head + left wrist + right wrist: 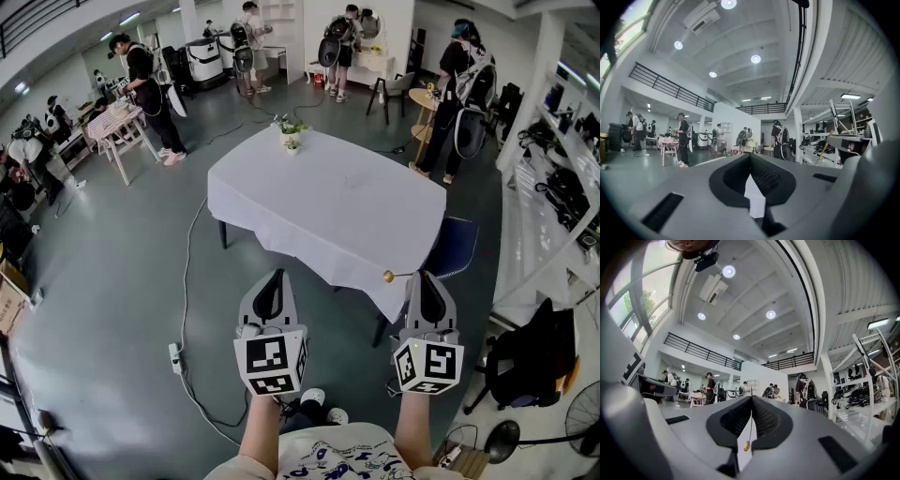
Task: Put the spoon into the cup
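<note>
My right gripper point(424, 277) is shut on a thin spoon point(394, 276), whose small gold end sticks out to the left over the near corner of the table. In the right gripper view the spoon point(749, 430) runs down between the closed jaws of the right gripper point(751, 398). Beside it, my left gripper point(272, 278) is held level over the floor, shut and empty; its tips meet in the left gripper view point(750, 155). At the table's far end stands a small white cup-like pot point(292, 141) with green sprigs.
The table has a white cloth point(328, 211), with a blue chair point(456, 246) at its right side. A white cable and power strip point(174, 356) lie on the floor to the left. Shelves point(553, 202) line the right wall. Several people stand in the background.
</note>
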`<state>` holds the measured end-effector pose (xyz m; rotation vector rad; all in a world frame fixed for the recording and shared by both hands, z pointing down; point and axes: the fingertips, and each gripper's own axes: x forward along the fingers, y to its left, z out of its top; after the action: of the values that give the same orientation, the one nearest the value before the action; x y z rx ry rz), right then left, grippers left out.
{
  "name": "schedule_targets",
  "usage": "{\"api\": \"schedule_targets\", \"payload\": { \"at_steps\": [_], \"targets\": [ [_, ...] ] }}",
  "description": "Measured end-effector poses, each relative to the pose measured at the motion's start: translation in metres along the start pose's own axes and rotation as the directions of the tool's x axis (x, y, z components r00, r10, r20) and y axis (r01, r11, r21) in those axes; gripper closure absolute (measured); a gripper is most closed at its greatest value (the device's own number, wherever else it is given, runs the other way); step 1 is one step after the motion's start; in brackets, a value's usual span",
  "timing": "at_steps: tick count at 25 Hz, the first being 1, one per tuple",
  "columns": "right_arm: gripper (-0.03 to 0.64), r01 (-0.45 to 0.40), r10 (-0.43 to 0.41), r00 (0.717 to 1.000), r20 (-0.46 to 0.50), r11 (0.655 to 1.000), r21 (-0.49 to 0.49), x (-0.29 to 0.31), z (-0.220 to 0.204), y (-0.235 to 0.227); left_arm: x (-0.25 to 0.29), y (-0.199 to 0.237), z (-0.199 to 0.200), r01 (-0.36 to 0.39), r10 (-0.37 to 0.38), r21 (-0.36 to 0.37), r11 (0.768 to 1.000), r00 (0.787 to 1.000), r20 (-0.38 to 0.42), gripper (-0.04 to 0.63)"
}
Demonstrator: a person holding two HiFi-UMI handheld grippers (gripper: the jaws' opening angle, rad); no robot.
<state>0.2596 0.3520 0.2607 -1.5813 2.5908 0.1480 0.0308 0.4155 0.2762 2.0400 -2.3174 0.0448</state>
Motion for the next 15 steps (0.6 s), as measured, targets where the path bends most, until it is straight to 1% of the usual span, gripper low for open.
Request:
{"api": "schedule_targets", "payload": {
  "at_steps": [6,10,15],
  "targets": [
    [0.6,0.0,0.0,1.0,-0.008,1.0,0.005,0.0,-0.006,0.0,0.0,0.0,-0.005,0.0,0.0,-0.001,1.0,1.0,-0.005,0.583],
    [0.6,-0.003,0.003,1.0,-0.013,1.0,0.004,0.006,-0.008,0.005,0.004,0.006,-0.005,-0.001,0.001,-0.001,1.0,1.0,-0.005,0.582],
    [0.599,0.016,-0.016,1.0,-0.001,1.0,0.014,0.018,-0.009,0.009,0.016,0.017,-0.005,0.004,-0.004,-0.009,1.0,1.0,-0.008,0.581]
  ]
}}
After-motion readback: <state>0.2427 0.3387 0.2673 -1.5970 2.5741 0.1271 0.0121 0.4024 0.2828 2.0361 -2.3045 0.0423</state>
